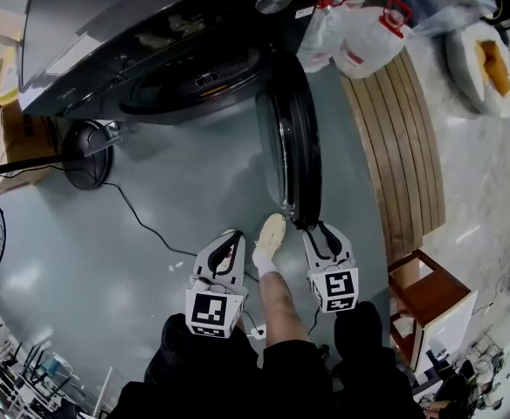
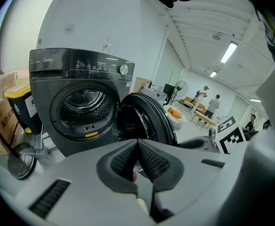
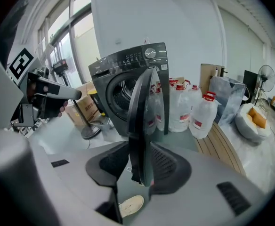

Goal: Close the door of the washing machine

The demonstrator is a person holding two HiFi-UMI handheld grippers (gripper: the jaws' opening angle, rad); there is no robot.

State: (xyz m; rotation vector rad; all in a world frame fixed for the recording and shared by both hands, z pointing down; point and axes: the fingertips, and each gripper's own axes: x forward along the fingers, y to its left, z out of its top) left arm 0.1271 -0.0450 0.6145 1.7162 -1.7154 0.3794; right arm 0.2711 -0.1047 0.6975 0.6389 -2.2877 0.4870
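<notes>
Right gripper view: right gripper (image 3: 140, 143) jaws stand apart astride the free edge of the open door (image 3: 140, 102), edge-on along 12–6 o'clock, with the washer (image 3: 121, 62) at 11 o'clock; the left gripper (image 2: 137, 143), closed and empty, lies farther off.

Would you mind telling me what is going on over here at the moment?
A person stands facing a dark grey front-loading washing machine with a hand-held gripper in each hand. Its round, dark-rimmed door is swung wide open. The right hand-held gripper has its jaws apart astride the door's free edge, not clamped on it. The left hand-held gripper is shut and empty, off to the side of the door. The door is not yet closed.
</notes>
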